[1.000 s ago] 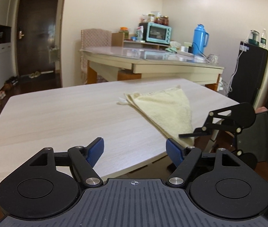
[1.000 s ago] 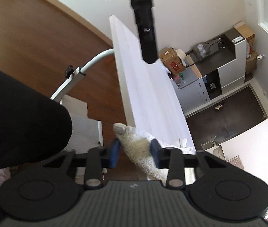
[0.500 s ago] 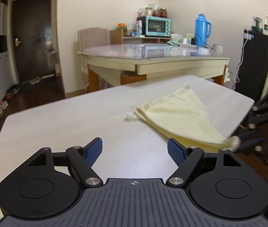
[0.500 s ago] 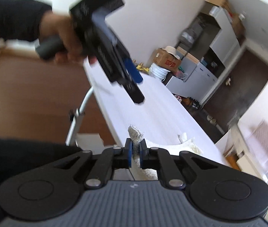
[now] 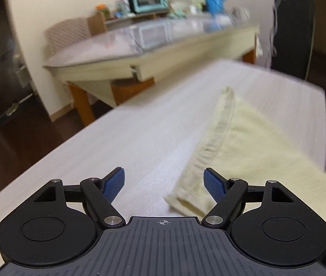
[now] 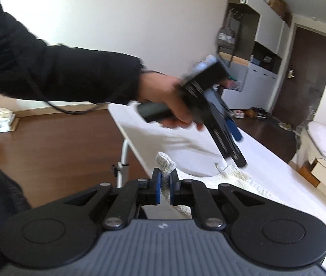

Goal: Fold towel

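While your right gripper pinches a towel corner, your left gripper hangs wide, empty, over the table.

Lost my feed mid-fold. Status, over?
Right gripper shut on a towel corner. Left gripper open, empty, above the towel's other near corner. Towel partly folded on the table. Nothing in the way.
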Demonstrator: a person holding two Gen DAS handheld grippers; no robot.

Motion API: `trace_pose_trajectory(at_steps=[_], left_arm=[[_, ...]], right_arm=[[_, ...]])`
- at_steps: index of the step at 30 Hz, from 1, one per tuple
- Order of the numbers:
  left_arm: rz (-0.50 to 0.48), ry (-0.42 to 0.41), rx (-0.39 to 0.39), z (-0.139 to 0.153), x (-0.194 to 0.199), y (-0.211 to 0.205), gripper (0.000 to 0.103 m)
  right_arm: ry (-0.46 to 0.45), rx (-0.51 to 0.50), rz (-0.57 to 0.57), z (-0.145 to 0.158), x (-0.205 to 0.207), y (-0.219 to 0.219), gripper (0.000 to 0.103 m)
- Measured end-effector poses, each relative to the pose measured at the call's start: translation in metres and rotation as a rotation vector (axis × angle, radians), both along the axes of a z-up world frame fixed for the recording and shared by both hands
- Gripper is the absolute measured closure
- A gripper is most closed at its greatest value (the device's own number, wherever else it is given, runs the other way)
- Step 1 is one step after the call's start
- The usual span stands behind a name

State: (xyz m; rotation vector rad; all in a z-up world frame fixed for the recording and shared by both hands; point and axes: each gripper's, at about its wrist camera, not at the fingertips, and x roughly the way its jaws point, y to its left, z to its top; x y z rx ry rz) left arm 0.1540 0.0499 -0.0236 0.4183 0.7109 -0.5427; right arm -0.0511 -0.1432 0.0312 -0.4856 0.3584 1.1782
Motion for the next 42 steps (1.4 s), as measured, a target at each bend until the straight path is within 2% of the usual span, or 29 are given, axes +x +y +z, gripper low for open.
trace_pose_trajectory(at_steps=[2, 6, 10, 15, 16, 19, 22, 27, 35, 39, 42], left_arm=[[-0.02, 0.006, 0.038, -0.009, -0.003, -0.001, 0.023], [-0.014, 0.039, 0.025, -0.009, -0.01, 0.009, 0.023], [-0.021, 0.052, 0.035, -0.008, -0.025, 0.018, 0.023], [0.013, 0.107, -0.012, -0.005, -0.025, 0.03, 0.023], [0.023, 0.13, -0.032, -0.005, -0.022, 0.033, 0.023], [0.038, 0.177, -0.077, -0.003, -0.015, 0.04, 0.023], [0.053, 0.167, -0.103, 0.001, -0.013, 0.045, 0.023], [0.072, 0.158, -0.13, 0.003, -0.011, 0.052, 0.023], [0.12, 0.125, -0.187, 0.007, -0.012, 0.061, 0.023], [0.141, 0.115, -0.186, 0.009, -0.012, 0.061, 0.023], [0.169, 0.127, -0.224, 0.01, -0.009, 0.065, 0.021]], right_arm=[[0.024, 0.021, 0.003, 0.004, -0.001, -0.009, 0.095], [0.1, 0.077, -0.006, 0.017, 0.006, -0.027, 0.095], [0.198, 0.191, -0.034, 0.037, 0.04, -0.051, 0.095], [0.345, 0.313, -0.122, 0.051, 0.132, -0.08, 0.095], [0.398, 0.344, -0.15, 0.049, 0.159, -0.088, 0.095], [0.526, 0.397, -0.215, 0.034, 0.223, -0.105, 0.095], [0.635, 0.426, -0.273, 0.012, 0.273, -0.113, 0.095], [0.808, 0.477, -0.347, -0.03, 0.325, -0.125, 0.095], [0.906, 0.452, -0.466, -0.079, 0.349, -0.11, 0.095], [0.895, 0.398, -0.515, -0.086, 0.349, -0.102, 0.094], [0.874, 0.358, -0.548, -0.087, 0.341, -0.102, 0.09]])
